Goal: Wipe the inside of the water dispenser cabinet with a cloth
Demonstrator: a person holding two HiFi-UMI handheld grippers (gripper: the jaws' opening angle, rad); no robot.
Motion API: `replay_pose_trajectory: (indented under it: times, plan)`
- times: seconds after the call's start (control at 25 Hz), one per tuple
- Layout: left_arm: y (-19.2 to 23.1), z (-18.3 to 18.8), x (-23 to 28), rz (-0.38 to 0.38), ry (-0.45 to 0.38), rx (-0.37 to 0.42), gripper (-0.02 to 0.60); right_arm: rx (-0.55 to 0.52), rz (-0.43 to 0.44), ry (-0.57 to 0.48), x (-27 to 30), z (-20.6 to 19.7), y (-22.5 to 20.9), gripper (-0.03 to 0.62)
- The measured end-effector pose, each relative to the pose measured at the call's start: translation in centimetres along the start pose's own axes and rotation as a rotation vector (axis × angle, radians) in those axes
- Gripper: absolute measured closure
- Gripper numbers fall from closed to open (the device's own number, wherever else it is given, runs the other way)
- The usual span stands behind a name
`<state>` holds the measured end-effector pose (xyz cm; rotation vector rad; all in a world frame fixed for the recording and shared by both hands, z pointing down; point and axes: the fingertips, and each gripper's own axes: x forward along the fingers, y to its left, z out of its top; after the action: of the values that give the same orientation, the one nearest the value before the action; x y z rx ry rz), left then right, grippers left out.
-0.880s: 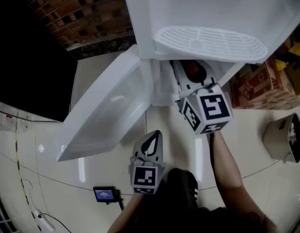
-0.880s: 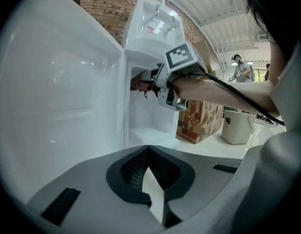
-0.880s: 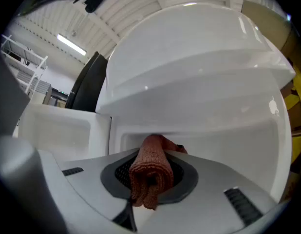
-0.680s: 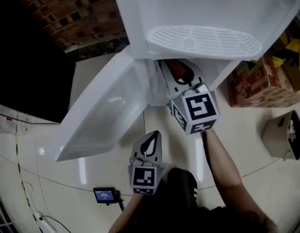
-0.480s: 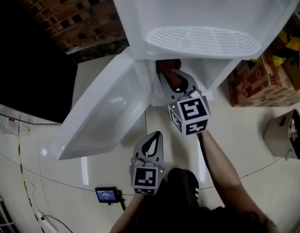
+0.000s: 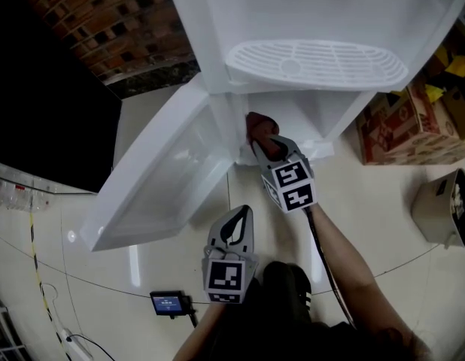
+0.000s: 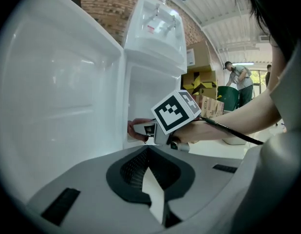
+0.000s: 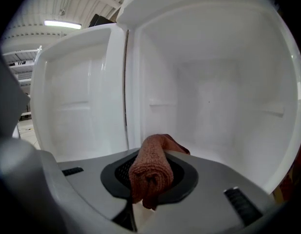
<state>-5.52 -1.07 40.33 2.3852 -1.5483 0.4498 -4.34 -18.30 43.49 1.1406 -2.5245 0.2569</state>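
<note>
Since a moment ago we have drawn the rust-red cloth (image 6: 259, 125) back to the cabinet (image 6: 323, 115) mouth, low at its left edge beside the open door (image 6: 165, 179). It may be touching the white wall, though we cannot be sure. Our right gripper (image 6: 265, 140) clamps it tight. Our left gripper (image 6: 234, 228) hangs well below, jaws together on nothing.

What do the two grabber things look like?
The left gripper and right gripper are grey plastic with pointed jaws and black inner pads. Each carries a white cube printed with black square patterns. A thin black cable runs from the right one.
</note>
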Motion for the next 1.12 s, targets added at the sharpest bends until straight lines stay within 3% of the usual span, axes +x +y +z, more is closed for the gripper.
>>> replay_pose_trajectory:
  times: [0.12, 0.32, 0.48, 0.6, 0.96, 1.12]
  plan:
    - [0.5, -0.3, -0.3, 0.011, 0.006, -0.011, 0.601, -0.026, -0.038, -0.092, -1.1, 2.8, -1.7, 0.517]
    - [1.2, -0.6, -0.6, 0.028, 0.015, -0.018, 0.601, -0.056, -0.075, -0.343, -4.0, 13.3, -3.7, 0.517]
    - [1.3, -1.0, -0.9, 0.026, 0.026, -0.013, 0.601, -0.122, -0.093, -0.441, -3.9, 16.4, -4.4, 0.517]
    - [1.8, -1.3, -0.8, 0.035, 0.033, -0.017, 0.601, -0.138, -0.076, -0.397, -1.9, 14.7, -3.8, 0.516]
    - [1.8, -2.2, -0.7, 0.032, 0.051, -0.035, 0.601, -0.055, -0.012, -0.034, 3.1, 1.8, -2.1, 0.517]
    - [1.8, -2.2, -0.6, 0.031, 0.052, -0.038, 0.601, -0.055, 0.017, 0.057, 3.3, -1.5, -1.4, 0.517]
